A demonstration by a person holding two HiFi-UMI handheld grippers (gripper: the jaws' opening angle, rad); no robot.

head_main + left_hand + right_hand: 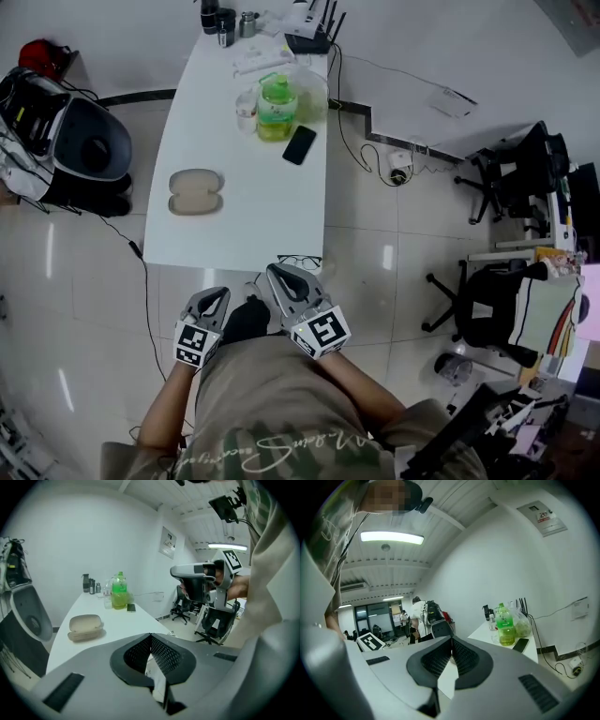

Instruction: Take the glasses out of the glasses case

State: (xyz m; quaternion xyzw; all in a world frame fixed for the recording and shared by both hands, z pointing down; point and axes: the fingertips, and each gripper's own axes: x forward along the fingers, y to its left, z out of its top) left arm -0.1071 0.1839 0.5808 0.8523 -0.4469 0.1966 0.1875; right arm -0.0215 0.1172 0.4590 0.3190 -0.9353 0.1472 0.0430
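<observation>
A beige glasses case (195, 190) lies on the white table (244, 234), left of centre, with its lid down; the left gripper view shows the case (85, 626) ahead on the left. Black-framed glasses (299, 262) lie at the table's near right corner. My left gripper (220, 293) and right gripper (276, 273) hang side by side close to my body, just short of the table's front edge. Both are shut on nothing, as the left gripper (151, 636) and right gripper (451, 642) show in their own views. The right one's tips are close to the glasses.
At the table's far end stand a green bottle (277, 106), a small clear bottle (247, 110), a black phone (299, 144) and a router (309, 28). A grey chair with bags (84, 141) stands left. Office chairs (502, 178) and floor cables (394, 159) are right.
</observation>
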